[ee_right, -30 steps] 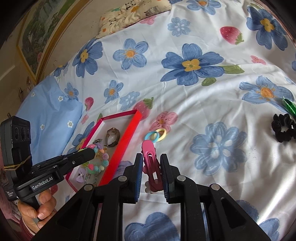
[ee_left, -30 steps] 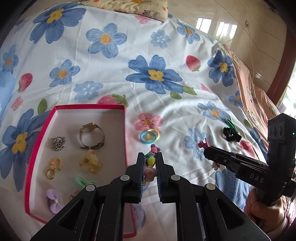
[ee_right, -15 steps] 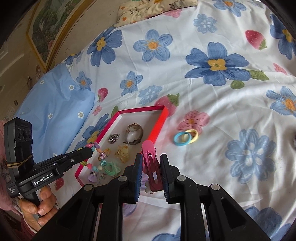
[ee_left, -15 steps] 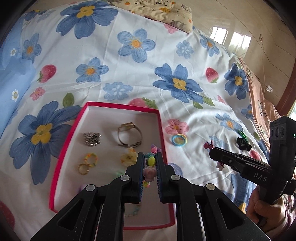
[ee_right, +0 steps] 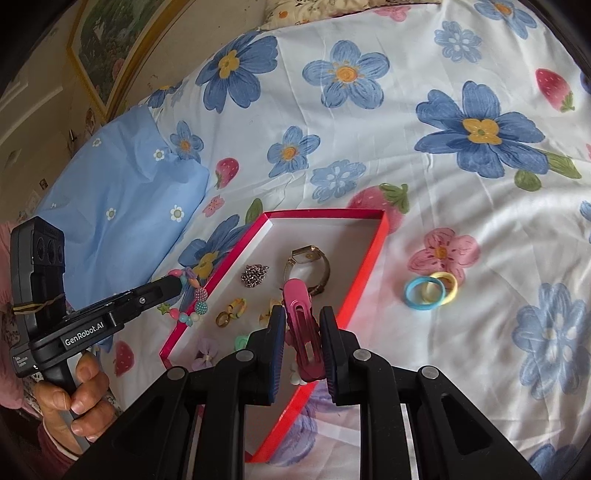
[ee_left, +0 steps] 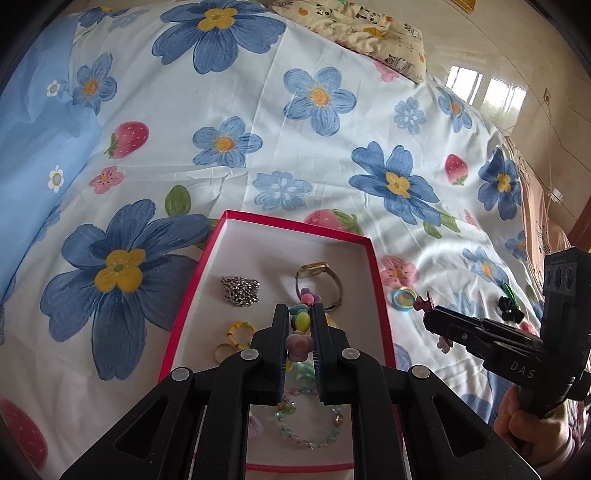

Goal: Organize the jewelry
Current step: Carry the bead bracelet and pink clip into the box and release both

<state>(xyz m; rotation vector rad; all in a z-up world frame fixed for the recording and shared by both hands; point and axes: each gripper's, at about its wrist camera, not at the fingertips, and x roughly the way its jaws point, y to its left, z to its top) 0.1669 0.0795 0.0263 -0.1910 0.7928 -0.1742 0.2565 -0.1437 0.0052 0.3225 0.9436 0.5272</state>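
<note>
A red-rimmed box (ee_left: 295, 223) with a white floor lies on the flowered bedsheet. It holds a silver chain (ee_left: 240, 291), a watch (ee_left: 319, 284), small yellow rings (ee_left: 236, 334) and other trinkets. My left gripper (ee_left: 299, 310) is shut on a colourful bead bracelet (ee_left: 302, 320) that hangs over the box. In the right wrist view that left gripper (ee_right: 177, 282) sits at the box's left rim (ee_right: 221, 273), with the bracelet (ee_right: 197, 299) dangling. My right gripper (ee_right: 303, 314) is shut on a pink hair clip (ee_right: 295, 291) above the box's near right side.
Blue and yellow hair ties (ee_right: 430, 290) lie on the sheet right of the box. A black scrunchie (ee_left: 509, 308) lies further right. A light blue pillow (ee_right: 118, 206) borders the left, a patterned pillow (ee_left: 369, 29) the far end. A hand (ee_right: 74, 398) grips the left gripper's handle.
Both grippers have moved left across the bed with their loads. The box has shifted from the left side toward the middle of both views.
</note>
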